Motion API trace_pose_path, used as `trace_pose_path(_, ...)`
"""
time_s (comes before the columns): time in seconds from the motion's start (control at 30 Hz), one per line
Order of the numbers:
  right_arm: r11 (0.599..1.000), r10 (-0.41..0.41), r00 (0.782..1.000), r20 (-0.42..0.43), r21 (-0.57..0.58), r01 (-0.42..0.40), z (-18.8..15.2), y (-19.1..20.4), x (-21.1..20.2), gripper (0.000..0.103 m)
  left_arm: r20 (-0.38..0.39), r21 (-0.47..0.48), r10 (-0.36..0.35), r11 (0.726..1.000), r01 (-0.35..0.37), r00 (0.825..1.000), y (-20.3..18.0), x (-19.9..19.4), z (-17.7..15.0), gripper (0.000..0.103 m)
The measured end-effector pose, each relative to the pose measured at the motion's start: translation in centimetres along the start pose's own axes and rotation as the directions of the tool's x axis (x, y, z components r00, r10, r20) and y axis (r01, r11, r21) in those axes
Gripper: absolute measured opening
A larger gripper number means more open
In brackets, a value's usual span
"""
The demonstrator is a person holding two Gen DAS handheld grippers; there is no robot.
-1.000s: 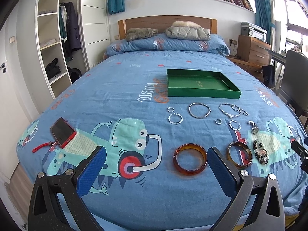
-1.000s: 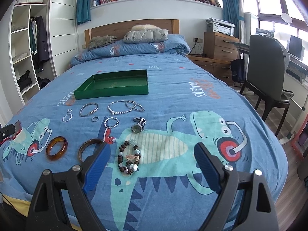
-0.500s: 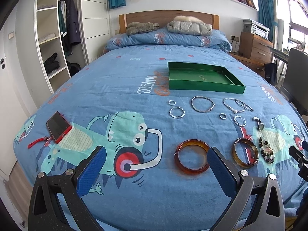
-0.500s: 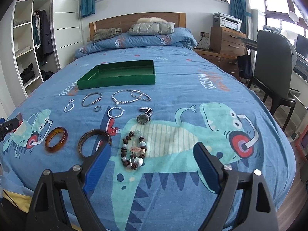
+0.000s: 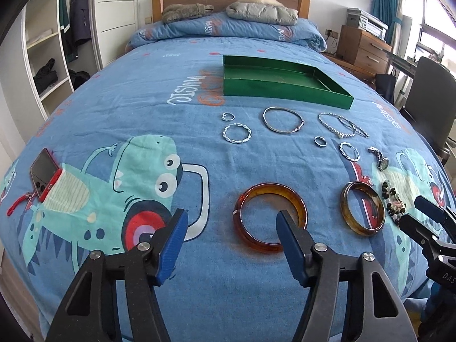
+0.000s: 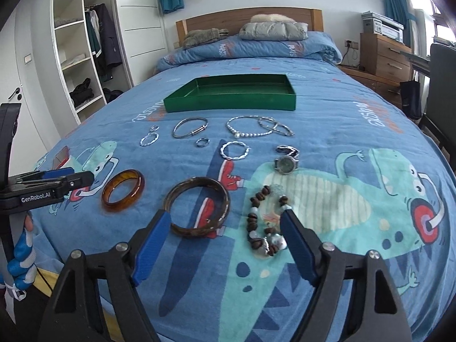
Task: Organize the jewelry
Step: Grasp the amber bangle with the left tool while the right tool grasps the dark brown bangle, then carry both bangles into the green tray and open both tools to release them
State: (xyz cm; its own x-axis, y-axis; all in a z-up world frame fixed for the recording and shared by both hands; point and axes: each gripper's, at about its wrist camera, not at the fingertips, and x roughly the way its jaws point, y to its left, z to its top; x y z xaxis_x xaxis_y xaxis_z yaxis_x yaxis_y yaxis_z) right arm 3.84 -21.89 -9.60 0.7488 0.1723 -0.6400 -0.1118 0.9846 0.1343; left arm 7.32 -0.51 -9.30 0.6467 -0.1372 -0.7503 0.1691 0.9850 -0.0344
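Observation:
An amber bangle (image 5: 270, 188) lies on the blue bedspread near its front edge. My left gripper (image 5: 230, 216) hovers over it with jaws closing. One fingertip is over the ring's hole, the other is left of the ring, and neither pad touches it. To the right lie a dark brown bangle (image 6: 199, 181) and a bead bracelet (image 6: 252, 219). My right gripper (image 6: 225, 216) is above these two, also closing, with both between its fingers and nothing gripped. Farther back lie a watch (image 6: 285, 164), several silver bracelets and rings (image 6: 189, 128), and an empty green tray (image 6: 230, 104).
A phone in a red case (image 5: 42, 171) lies at the bed's left edge. Pillows and folded clothes sit at the headboard. A dark chair (image 5: 427, 99) and a wooden nightstand (image 6: 382, 57) stand right of the bed, with open shelves on the left.
Both grippers have sunk toward the bed and tilted further down. Their jaws have narrowed, the left more than the right. The jewelry has not moved.

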Motion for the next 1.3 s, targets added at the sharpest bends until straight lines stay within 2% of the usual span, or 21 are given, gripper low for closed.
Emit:
trace_pose_path(0.03, 1.000, 0.008, 1.000, -0.007, -0.006, -0.008, 0.3, 0.0, 0.5, 0.066, -0.008, -0.001, -0.004, 1.000, 0.004, 1.000, 0.0, 0.4, 0.0, 0.060)
trace_pose_path(0.1, 1.000, 0.025, 1.000, -0.013, -0.008, -0.025, 1.0, -0.1, 1.5, 0.052, -0.023, -0.007, -0.014, 1.000, 0.014, 1.000, 0.1, 1.2, 0.2, 0.057)
trace_pose_path(0.2, 0.998, 0.052, 0.998, -0.030, -0.016, -0.053, 1.8, -0.4, 3.1, 0.041, -0.044, -0.019, -0.023, 1.000, 0.023, 0.999, 0.2, 2.4, 0.4, 0.053)
trace_pose_path(0.4, 0.995, 0.067, 0.993, -0.096, -0.067, -0.073, 1.7, -0.2, 6.2, 0.035, -0.102, -0.015, -0.063, 0.998, 0.062, 0.993, 0.1, 5.0, 0.2, 0.033)
trace_pose_path(0.43, 0.995, 0.064, 0.992, -0.109, -0.073, -0.073, 1.5, -0.2, 6.6, 0.033, -0.110, -0.011, -0.064, 0.998, 0.063, 0.992, 0.0, 5.4, 0.1, 0.033)
trace_pose_path(0.57, 0.990, 0.042, 0.991, -0.125, -0.126, -0.058, 0.9, 0.0, 7.5, 0.028, -0.100, 0.022, -0.045, 0.999, 0.047, 0.994, -0.7, 5.9, 0.0, 0.032)
trace_pose_path(0.63, 0.985, 0.024, 0.992, -0.124, -0.168, -0.045, 0.9, 0.4, 7.9, 0.023, -0.094, 0.030, -0.039, 0.999, 0.042, 0.995, -0.9, 6.1, 0.2, 0.023)
trace_pose_path(0.7, 0.981, 0.014, 0.993, -0.120, -0.188, -0.036, 1.0, 0.5, 8.2, 0.012, -0.085, 0.044, -0.027, 0.999, 0.031, 0.996, -1.1, 6.2, 0.3, 0.014)
trace_pose_path(0.77, 0.980, 0.008, 0.993, -0.114, -0.197, -0.030, 1.1, 0.6, 8.1, 0.011, -0.073, 0.054, -0.011, 0.998, 0.015, 0.997, -1.3, 6.2, 0.6, 0.012)
trace_pose_path(0.9, 0.979, 0.004, 0.997, -0.071, -0.203, -0.019, 1.8, 0.8, 7.1, 0.009, -0.029, 0.062, 0.007, 0.998, -0.005, 1.000, -1.4, 5.0, 1.2, 0.011)
trace_pose_path(1.03, 0.982, 0.009, 1.000, 0.008, -0.190, -0.008, 3.6, 1.2, 5.1, 0.008, 0.039, 0.070, 0.030, 0.997, -0.032, 0.999, -0.9, 3.0, 3.1, 0.010)
trace_pose_path(1.17, 0.984, 0.011, 0.996, 0.087, -0.179, 0.005, 7.1, 1.3, 3.6, 0.008, 0.108, 0.079, 0.034, 0.996, -0.042, 0.994, -0.4, 1.3, 6.2, 0.010)
trace_pose_path(1.3, 0.990, -0.009, 0.987, 0.162, -0.137, 0.031, 11.9, 0.2, 3.6, 0.008, 0.170, 0.083, 0.027, 0.996, -0.042, 0.985, -0.4, 0.8, 10.9, 0.010)
